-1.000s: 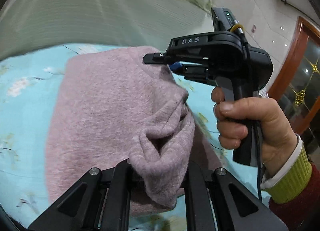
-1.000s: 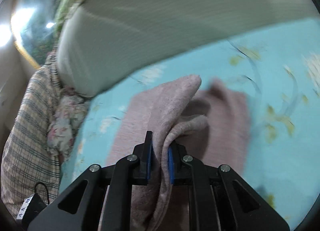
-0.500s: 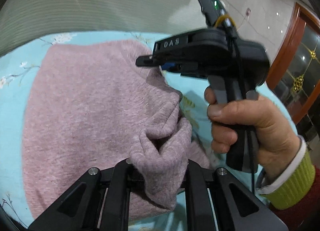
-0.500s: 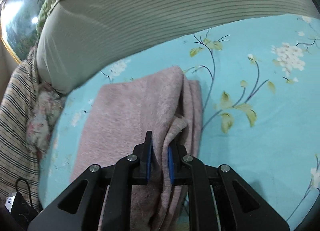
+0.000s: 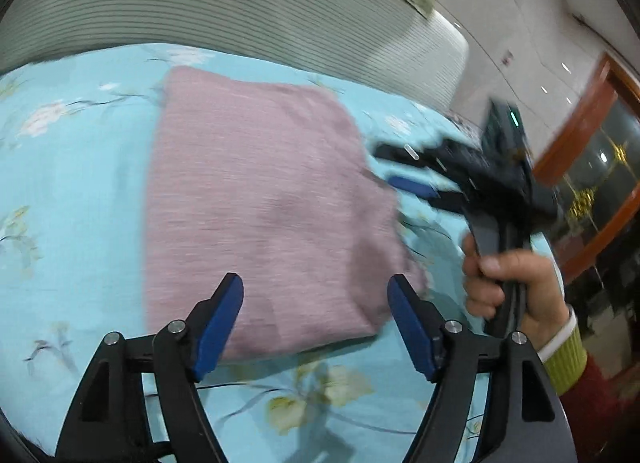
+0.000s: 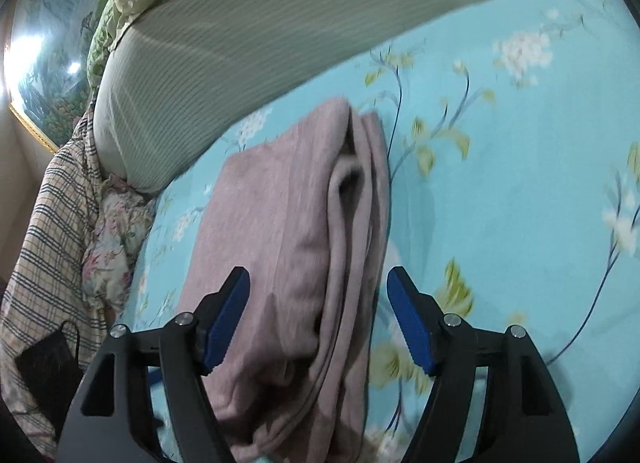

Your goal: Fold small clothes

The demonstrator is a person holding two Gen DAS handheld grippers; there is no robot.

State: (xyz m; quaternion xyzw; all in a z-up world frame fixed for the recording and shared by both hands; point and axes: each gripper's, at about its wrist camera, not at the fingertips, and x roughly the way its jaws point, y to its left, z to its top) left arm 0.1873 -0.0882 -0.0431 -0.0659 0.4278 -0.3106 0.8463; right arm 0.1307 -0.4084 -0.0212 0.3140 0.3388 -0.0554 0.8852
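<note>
Pink folded sweater (image 5: 260,215) lies flat on the bed (image 5: 72,191), just ahead between both wide, empty jaws; left gripper (image 5: 316,323) nearer.

Both rigs look the same up close: the matte black plastic left gripper (image 5: 315,317) is built from two angular fingers with triangular cut-outs, blue ribbed rubber pads (image 5: 218,323) are fitted on the insides, and a round silver screw (image 5: 175,326) is set at each joint. The matching black right gripper (image 6: 318,313) is seen from the side in the left wrist view, blurred, with a green light on top and a black cable. A bare hand (image 5: 508,283) is shown, with a white cuff, lime-green ribbed cuff (image 5: 566,361) and dark red sleeve.
</note>
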